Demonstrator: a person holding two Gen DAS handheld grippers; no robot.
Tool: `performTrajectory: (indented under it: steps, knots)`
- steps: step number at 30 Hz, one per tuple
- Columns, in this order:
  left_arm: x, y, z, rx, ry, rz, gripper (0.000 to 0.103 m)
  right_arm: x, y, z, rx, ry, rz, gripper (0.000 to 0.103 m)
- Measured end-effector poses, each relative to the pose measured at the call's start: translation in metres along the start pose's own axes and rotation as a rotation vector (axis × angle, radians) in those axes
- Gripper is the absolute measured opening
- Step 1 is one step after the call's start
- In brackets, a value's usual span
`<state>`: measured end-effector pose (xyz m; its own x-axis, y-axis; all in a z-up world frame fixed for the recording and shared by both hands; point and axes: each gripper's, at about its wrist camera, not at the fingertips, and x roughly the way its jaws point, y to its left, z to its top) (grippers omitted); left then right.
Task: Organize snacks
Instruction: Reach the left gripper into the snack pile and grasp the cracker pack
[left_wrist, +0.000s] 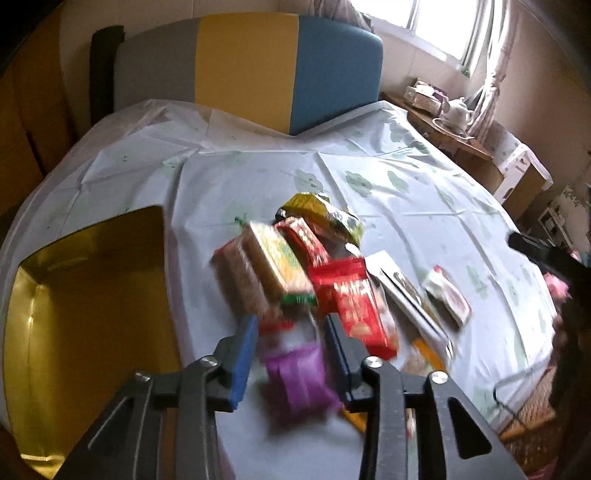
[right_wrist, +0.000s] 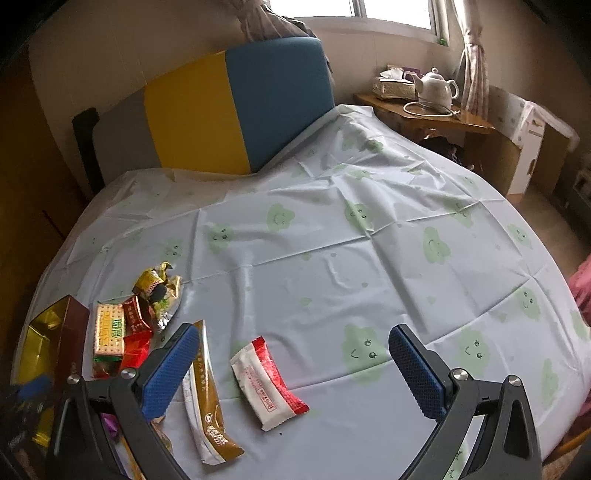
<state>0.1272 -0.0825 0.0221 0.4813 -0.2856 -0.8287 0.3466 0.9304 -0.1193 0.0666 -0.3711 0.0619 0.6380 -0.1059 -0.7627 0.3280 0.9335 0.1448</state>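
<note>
My left gripper (left_wrist: 291, 321) is shut on a blurred purple-and-clear snack packet (left_wrist: 295, 373) that fills the gap between its blue pads. Just beyond it lies a pile of snacks: a cracker packet (left_wrist: 277, 266), red packets (left_wrist: 354, 302) and a yellow-green packet (left_wrist: 321, 214). An open box with a gold lining (left_wrist: 74, 295) stands to the left of the pile. My right gripper (right_wrist: 291, 332) is open wide above the sheet. A white-and-red packet (right_wrist: 269, 380) lies between its fingers without touching them. A brown stick packet (right_wrist: 207, 398) lies by its left finger.
Everything rests on a pale sheet with green cloud faces (right_wrist: 332, 240) spread over a bed. A grey, yellow and blue headboard (left_wrist: 247, 66) stands at the far end. At the back right, a wooden bedside table holds a white teapot (right_wrist: 436, 88).
</note>
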Motion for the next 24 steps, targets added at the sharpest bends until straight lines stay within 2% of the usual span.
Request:
performTrajectory:
  steps: [4, 7, 13, 17, 19, 24]
  knots:
    - [0.03, -0.005, 0.025, 0.005, 0.041, 0.034, 0.034, 0.0, -0.002, 0.001, 0.016, 0.003, 0.014, 0.103]
    - [0.056, -0.007, 0.037, 0.031, 0.083, 0.09, 0.033, 0.003, -0.005, 0.002, 0.029, 0.016, 0.016, 0.103]
    - [0.094, -0.011, 0.046, 0.063, 0.134, 0.151, 0.033, 0.004, -0.008, 0.003, 0.045, 0.023, 0.032, 0.103]
    - [0.103, -0.017, 0.046, 0.087, 0.123, 0.127, 0.035, 0.006, -0.008, 0.004, 0.048, 0.033, 0.044, 0.103]
    - [0.101, -0.018, 0.047, 0.094, 0.092, 0.119, 0.024, 0.008, -0.007, 0.004, 0.042, 0.039, 0.04, 0.103]
    - [0.078, -0.015, 0.044, 0.087, 0.022, 0.041, 0.01, 0.01, -0.006, 0.003, 0.034, 0.051, 0.033, 0.103]
